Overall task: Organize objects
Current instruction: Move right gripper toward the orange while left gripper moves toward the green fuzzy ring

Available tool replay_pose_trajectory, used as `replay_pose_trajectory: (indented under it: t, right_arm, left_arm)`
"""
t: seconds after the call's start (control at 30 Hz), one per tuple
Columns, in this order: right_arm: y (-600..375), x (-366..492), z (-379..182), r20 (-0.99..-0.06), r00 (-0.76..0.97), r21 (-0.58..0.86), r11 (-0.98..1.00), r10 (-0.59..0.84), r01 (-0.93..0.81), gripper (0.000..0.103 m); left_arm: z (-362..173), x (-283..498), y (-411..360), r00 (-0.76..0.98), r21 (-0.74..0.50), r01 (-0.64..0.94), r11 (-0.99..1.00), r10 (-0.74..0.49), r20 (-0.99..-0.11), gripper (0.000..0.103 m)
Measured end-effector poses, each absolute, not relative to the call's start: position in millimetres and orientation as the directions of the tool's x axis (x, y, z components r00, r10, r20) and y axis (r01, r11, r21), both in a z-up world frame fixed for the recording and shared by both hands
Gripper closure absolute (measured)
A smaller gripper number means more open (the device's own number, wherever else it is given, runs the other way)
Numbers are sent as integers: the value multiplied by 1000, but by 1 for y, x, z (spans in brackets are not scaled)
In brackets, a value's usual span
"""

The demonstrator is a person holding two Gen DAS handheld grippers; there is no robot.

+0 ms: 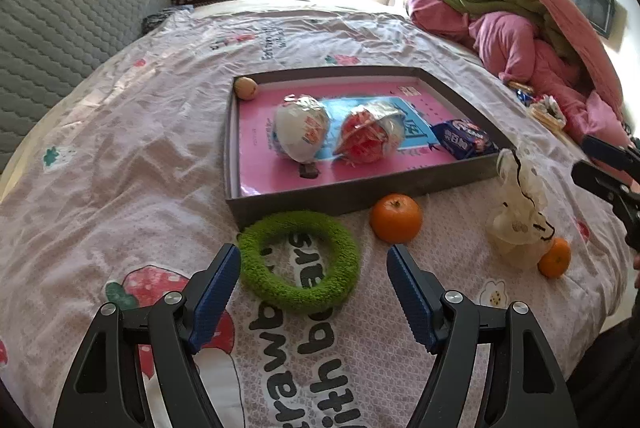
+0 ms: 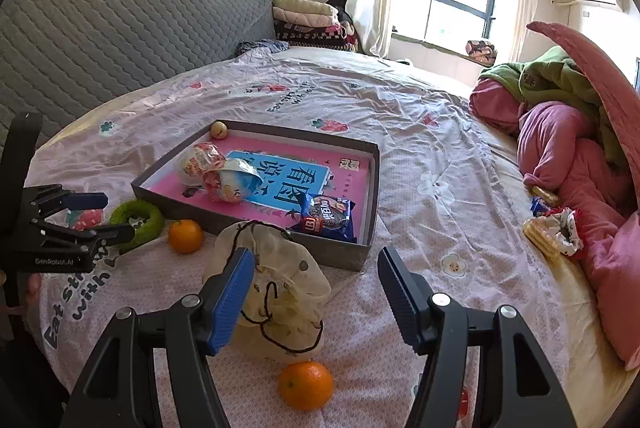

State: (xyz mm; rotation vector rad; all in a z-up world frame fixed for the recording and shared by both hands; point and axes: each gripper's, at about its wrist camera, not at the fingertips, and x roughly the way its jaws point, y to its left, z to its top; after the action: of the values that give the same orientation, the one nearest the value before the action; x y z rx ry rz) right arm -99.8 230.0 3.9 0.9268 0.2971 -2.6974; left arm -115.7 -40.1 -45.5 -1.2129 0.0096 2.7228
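A fuzzy green ring (image 1: 256, 260) lies flat on the bedsheet, just ahead of my left gripper (image 1: 313, 250). The gripper is open, its blue pads either side of the ring and not pressing it. Behind the ring stands a grey tray (image 1: 360, 194) with a pink floor, holding two wrapped balls (image 1: 302, 128), a blue cookie packet (image 1: 466, 139) and a small yellow fruit (image 1: 246, 88). An orange (image 1: 396, 218) sits against the tray's front wall. My right gripper (image 2: 316, 256) is open over a cream mesh pouch (image 2: 280, 288); a second orange (image 2: 306, 384) lies below it.
A heap of pink and green bedding (image 2: 560, 148) fills the right side, with loose snack packets (image 2: 548, 228) beside it. A grey quilted headboard (image 2: 120, 28) rises at the left and folded blankets (image 2: 308, 16) are stacked at the back. The sheet is wrinkled.
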Motion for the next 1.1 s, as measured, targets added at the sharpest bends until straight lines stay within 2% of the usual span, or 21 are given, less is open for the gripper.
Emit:
replay_pose_trajectory:
  t: [1.1]
  right_arm:
    - [233,-73,-3,-610,-767,-23,-963,-198,267,39]
  left_arm:
    - [-30,-77,-34,-683,-122,-137,-983,182,-708,26]
